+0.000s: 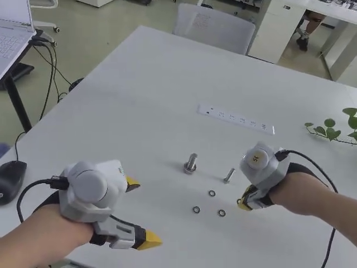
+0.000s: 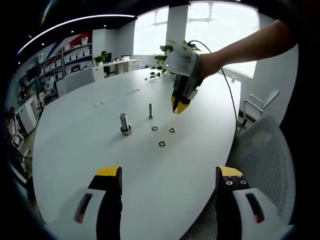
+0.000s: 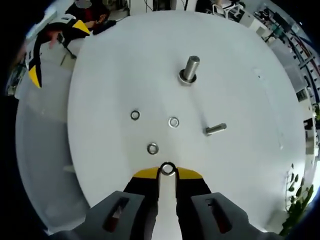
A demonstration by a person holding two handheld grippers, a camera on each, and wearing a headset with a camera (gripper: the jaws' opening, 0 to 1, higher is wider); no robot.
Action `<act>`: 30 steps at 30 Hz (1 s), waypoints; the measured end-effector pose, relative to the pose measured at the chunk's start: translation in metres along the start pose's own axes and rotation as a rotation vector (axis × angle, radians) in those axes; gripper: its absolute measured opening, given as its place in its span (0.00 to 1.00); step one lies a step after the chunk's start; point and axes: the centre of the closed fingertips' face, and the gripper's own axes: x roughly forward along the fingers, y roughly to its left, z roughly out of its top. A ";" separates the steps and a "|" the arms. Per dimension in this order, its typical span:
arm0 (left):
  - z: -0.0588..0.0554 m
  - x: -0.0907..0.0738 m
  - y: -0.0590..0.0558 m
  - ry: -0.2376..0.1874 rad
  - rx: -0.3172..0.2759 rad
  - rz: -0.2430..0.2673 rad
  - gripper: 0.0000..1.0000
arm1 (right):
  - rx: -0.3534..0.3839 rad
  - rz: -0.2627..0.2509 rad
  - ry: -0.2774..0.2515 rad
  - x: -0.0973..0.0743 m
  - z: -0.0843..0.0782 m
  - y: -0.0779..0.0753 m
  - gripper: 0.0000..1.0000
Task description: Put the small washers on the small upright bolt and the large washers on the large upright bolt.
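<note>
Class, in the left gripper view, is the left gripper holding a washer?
No, the left gripper stands open, with only bare table between its jaws.

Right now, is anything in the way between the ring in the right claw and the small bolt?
Nothing visible. The right claw pinches the ring; only bare table lies between it and the small bolt. Three loose rings lie off to the side.

No legible text; sticker on right gripper blurred.

White left gripper, right gripper (yellow tips, black cables)
</note>
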 end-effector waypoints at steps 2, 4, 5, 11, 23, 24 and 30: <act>-0.001 -0.002 0.000 0.000 -0.001 0.002 0.76 | 0.006 -0.004 -0.008 -0.002 0.005 -0.006 0.12; -0.002 -0.003 -0.001 0.003 -0.004 0.006 0.76 | 0.000 -0.009 -0.012 -0.004 0.009 -0.011 0.12; -0.003 -0.004 0.000 0.005 -0.005 0.008 0.76 | -0.004 -0.013 -0.014 -0.005 0.012 -0.016 0.12; -0.003 -0.005 0.001 0.000 -0.023 0.025 0.76 | -0.019 -0.037 -0.028 -0.012 0.025 -0.036 0.12; -0.005 -0.009 0.017 0.010 -0.062 0.093 0.78 | -0.057 -0.044 -0.053 -0.012 0.045 -0.060 0.12; -0.005 -0.009 0.017 0.009 -0.064 0.096 0.78 | -0.064 -0.042 -0.054 -0.010 0.047 -0.061 0.12; -0.005 -0.008 0.015 0.020 -0.075 0.102 0.79 | -0.099 -0.039 -0.045 -0.001 0.049 -0.067 0.12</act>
